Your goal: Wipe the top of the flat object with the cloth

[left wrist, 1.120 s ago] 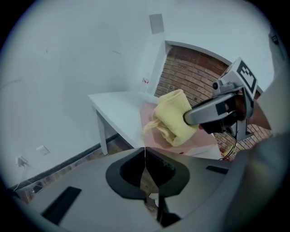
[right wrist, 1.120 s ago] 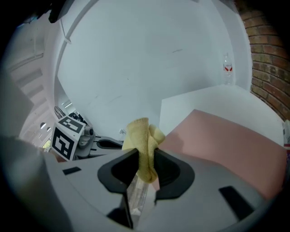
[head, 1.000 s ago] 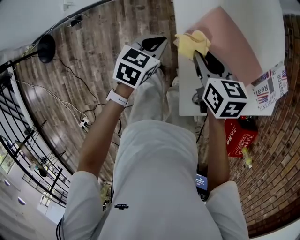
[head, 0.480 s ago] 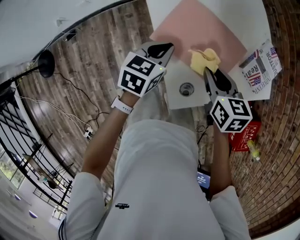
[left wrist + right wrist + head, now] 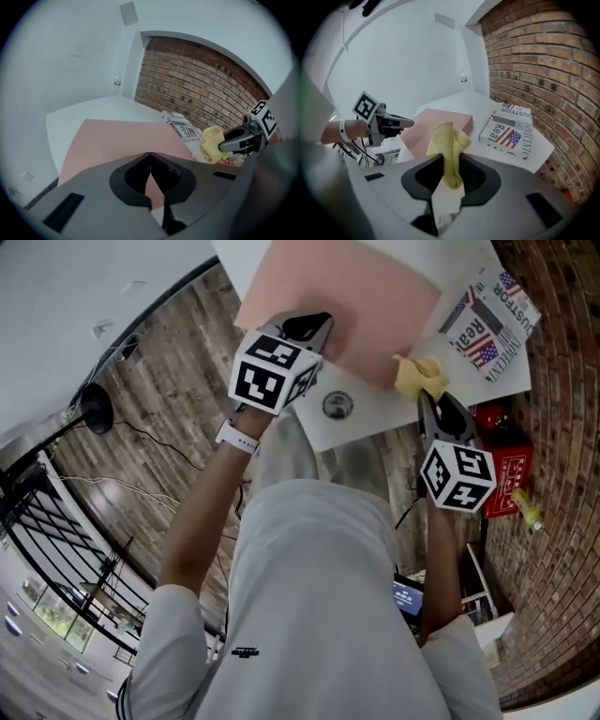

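Jaws of right gripper [image 5: 451,156] pinch cloth [image 5: 446,140] beside flat object [image 5: 436,123]; left gripper [image 5: 150,153] closed, empty.

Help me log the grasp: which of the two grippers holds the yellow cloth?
The right gripper, shut on the yellow cloth; the left gripper is shut on nothing.

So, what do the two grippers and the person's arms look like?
The left gripper and the right gripper have grey bodies and black jaws; each carries a white cube with black square markers. The person wears a light short-sleeved shirt and a white wristband on the left wrist.
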